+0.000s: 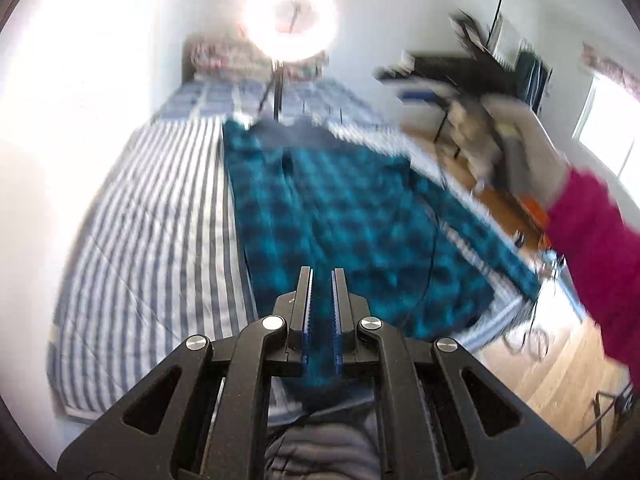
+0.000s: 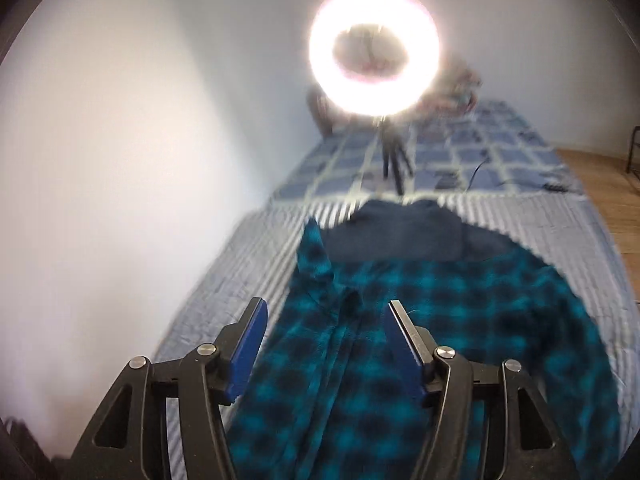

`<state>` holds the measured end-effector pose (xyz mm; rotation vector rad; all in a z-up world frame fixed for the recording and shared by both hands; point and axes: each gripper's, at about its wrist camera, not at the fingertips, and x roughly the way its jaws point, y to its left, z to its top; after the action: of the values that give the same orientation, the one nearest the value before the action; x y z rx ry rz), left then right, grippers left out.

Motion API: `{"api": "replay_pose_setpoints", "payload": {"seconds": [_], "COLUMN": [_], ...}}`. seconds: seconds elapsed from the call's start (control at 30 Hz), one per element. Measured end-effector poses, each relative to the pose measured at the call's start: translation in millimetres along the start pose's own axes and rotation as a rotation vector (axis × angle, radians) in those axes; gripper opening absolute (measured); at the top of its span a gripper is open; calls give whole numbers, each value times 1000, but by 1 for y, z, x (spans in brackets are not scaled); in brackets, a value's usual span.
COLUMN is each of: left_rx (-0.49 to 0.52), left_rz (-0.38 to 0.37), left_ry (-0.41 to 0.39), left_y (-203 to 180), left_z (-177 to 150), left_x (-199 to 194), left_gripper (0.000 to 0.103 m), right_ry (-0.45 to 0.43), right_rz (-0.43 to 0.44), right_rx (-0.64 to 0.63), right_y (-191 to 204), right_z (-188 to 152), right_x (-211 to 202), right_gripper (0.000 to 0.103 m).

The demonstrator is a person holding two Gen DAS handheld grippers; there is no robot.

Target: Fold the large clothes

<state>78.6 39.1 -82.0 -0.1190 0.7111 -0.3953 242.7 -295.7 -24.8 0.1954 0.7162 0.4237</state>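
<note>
A: What's the room like?

B: A white-walled bedroom. A bed with a blue-and-white striped sheet (image 1: 152, 216) fills most of both views, and a blue patchwork quilt (image 2: 460, 160) covers its far end. A lit ring light (image 2: 374, 48) on a small tripod stands on the quilt, glaring straight into both cameras. To the right of the bed is a wooden floor (image 1: 544, 364).

A: And the garment?

B: A large teal-and-black plaid shirt (image 2: 440, 320) lies spread lengthwise on the striped sheet, with its dark navy hood or collar part at the far end, just short of the quilt. In the left wrist view it sits right of the bed's middle, and one sleeve runs out toward the right edge of the bed.

A: The left gripper?

B: The left gripper (image 1: 322, 276) has its blue-padded fingers drawn nearly together, only a thin gap between them. Plaid cloth shows in that gap near the finger roots, but blur keeps me from telling whether it is pinched or merely behind.

A: The right one?

B: The right gripper (image 2: 326, 308) is spread wide above the shirt's near half, holding nothing. In the left wrist view it appears blurred at the far right, on an arm in a magenta sleeve (image 1: 592, 248).
</note>
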Motion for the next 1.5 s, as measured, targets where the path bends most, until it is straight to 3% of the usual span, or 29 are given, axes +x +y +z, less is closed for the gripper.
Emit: {"api": "replay_pose_setpoints", "payload": {"seconds": [0.2, 0.37, 0.6, 0.73, 1.03, 1.07, 1.1, 1.13, 1.33, 1.5], "left_rx": [4, 47, 120, 177, 243, 252, 254, 254, 253, 230], "left_rz": [10, 10, 12, 82, 103, 102, 97, 90, 60, 56], "left_ry": [-89, -129, -164, -182, -235, -240, -244, -245, -218, -152], "left_y": [-19, -46, -78, -104, -151, -155, -159, -162, -167, -164], "left_z": [41, 67, 105, 121, 117, 115, 112, 113, 94, 80], "left_x": [-47, -73, -97, -105, -97, -93, -86, -83, -44, -3], "left_gripper": [6, 25, 25, 25, 27, 29, 38, 44, 44, 49], "right_ry": [-96, -114, -191, -214, -261, -267, -270, -271, -237, -179], "right_rz": [-2, -68, -170, -177, -286, -307, -324, -335, -387, -386], "right_rx": [-1, -4, -10, 34, 22, 17, 13, 10, -2, 32], "right_y": [-2, -6, -18, -26, -12, -10, -9, -10, -18, -55], "right_z": [-14, -38, -76, -96, -124, -127, -129, -131, -145, -153], "right_x": [-109, -180, -258, -290, -322, -323, -324, -322, -307, -270], "right_gripper": [66, 67, 68, 68, 67, 67, 68, 67, 67, 67]}}
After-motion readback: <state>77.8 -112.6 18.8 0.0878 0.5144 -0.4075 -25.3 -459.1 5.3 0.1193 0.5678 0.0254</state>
